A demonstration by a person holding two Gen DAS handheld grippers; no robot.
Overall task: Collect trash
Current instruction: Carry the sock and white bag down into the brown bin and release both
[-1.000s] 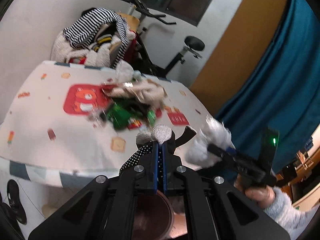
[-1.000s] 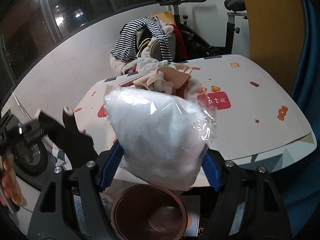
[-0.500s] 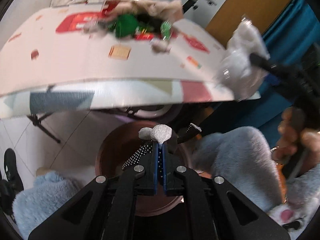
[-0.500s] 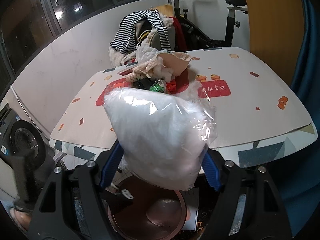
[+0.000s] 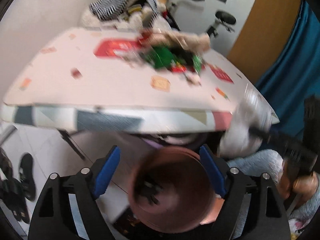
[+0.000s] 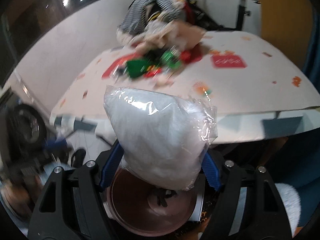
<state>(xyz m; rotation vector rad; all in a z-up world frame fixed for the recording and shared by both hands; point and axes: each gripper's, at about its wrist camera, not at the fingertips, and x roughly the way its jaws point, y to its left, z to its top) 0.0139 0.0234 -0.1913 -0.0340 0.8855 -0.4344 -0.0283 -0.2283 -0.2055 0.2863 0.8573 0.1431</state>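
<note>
My left gripper (image 5: 160, 154) hangs over a round brown bin (image 5: 138, 182) on the floor below the table edge. Its jaws are opening, with nothing between them. A dark cloth scrap (image 5: 150, 190) lies inside the bin. My right gripper (image 6: 162, 154) is shut on a clear plastic bag of white stuffing (image 6: 160, 132), held just above the same bin (image 6: 120, 210), where the dark scrap (image 6: 163, 197) shows. In the left wrist view that bag (image 5: 246, 132) is blurred at the right. Green and red wrappers (image 5: 170, 58) lie heaped on the table (image 5: 100, 80).
A chair piled with striped clothes (image 5: 120, 2) and an exercise bike (image 5: 224, 20) stand behind the table. A blue curtain (image 5: 290, 60) hangs at the right. Black shoes (image 5: 28, 176) sit on the floor at left, a washing machine (image 6: 26, 128) beyond them.
The left jaws were shut on a dotted dark cloth piece and now stand wide apart, with the piece down in the bin. Both grippers sank toward the bin. The right still holds the bag.
</note>
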